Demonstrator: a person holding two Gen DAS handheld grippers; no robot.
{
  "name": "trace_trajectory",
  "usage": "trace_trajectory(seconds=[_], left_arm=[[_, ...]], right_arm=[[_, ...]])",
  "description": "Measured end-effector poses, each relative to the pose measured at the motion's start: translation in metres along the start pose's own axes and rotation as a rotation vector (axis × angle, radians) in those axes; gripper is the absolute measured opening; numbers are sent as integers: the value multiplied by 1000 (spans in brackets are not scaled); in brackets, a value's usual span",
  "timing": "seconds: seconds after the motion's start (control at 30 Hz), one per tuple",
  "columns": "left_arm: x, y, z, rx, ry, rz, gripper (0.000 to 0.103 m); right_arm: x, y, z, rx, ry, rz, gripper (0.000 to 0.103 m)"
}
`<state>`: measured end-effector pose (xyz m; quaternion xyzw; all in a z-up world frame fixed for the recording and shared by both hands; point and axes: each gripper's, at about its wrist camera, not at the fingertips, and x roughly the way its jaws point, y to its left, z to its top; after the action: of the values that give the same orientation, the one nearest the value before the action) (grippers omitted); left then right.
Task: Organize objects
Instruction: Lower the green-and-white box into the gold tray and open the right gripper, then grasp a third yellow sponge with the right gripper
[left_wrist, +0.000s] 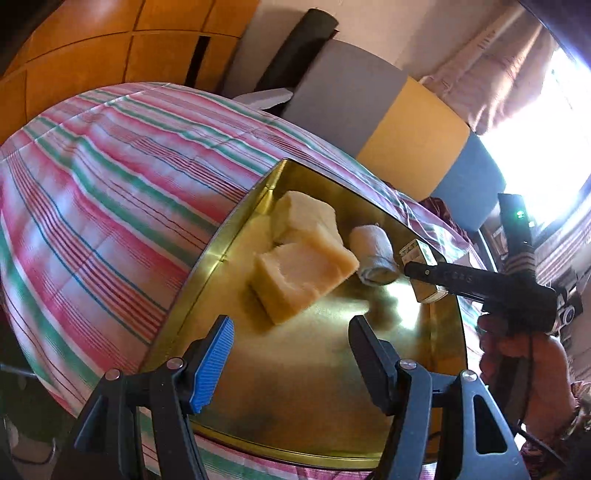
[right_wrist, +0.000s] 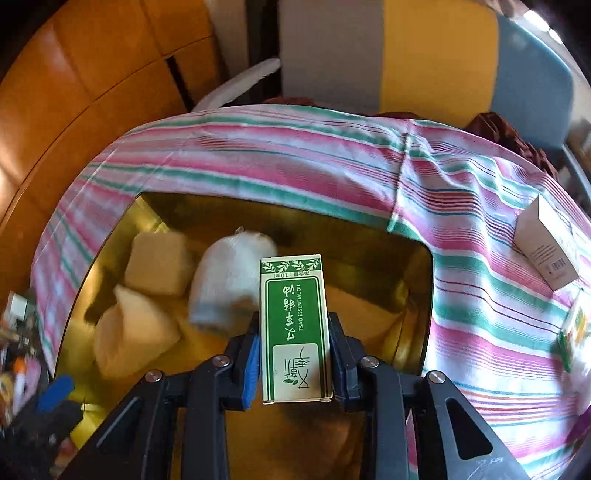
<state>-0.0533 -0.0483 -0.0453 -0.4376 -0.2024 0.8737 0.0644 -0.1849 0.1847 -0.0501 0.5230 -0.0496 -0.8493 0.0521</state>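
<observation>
The right gripper (right_wrist: 293, 360) is clamped on a green essential-oil box (right_wrist: 293, 328), its pads pressing the two long sides so the carton stands lengthwise between the fingers with its far end free; that hold looks chosen so the box can be lowered flat without the fingers getting under it. It hangs over the gold tray (right_wrist: 413, 295) that sits on the striped cloth (right_wrist: 480, 288), toward the tray's right half, just beside a rolled white cloth (right_wrist: 225, 280) already lying near the tray's middle. Two pale yellow blocks (right_wrist: 159, 264) are gathered against the tray's left side, one leaning on the other, which leaves the right side bare (the likely spot for the box, I would judge). The left gripper (left_wrist: 291, 338) stands wide apart with nothing between its fingers, poised over the tray's near edge and clear of the blocks. Out on the cloth beyond the tray's right edge lie a tan carton (right_wrist: 546, 254) and a small green-and-white box (right_wrist: 572, 332), well apart from the tray and seemingly not yet sorted.
</observation>
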Motion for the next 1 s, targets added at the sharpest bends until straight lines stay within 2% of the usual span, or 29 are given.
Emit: trace_trajectory(seconds=[0.13,0.27,0.57,0.73,0.83,1.0], left_arm=[[1,4,0,-23,1,-6,66],[-1,1,1,-14,-6,-10,65],[-3,-9,-5,9,-16,-28,65],[-4,-23,-12,63,-20,-33,65],[-5,-34,-17,109,-27,-31,66],[-6,-51,-27,174,-15,-54,66]], right_arm=[[10,-1,6,51,13,1,35],[3,3,5,37,-31,33,47],[-35,-4,-14,7,-117,69,51],[-58,-5,-32,-34,-153,68,52],[-74,-9,-45,-49,-173,68,56],[-94,-23,-69,-85,-189,23,59]])
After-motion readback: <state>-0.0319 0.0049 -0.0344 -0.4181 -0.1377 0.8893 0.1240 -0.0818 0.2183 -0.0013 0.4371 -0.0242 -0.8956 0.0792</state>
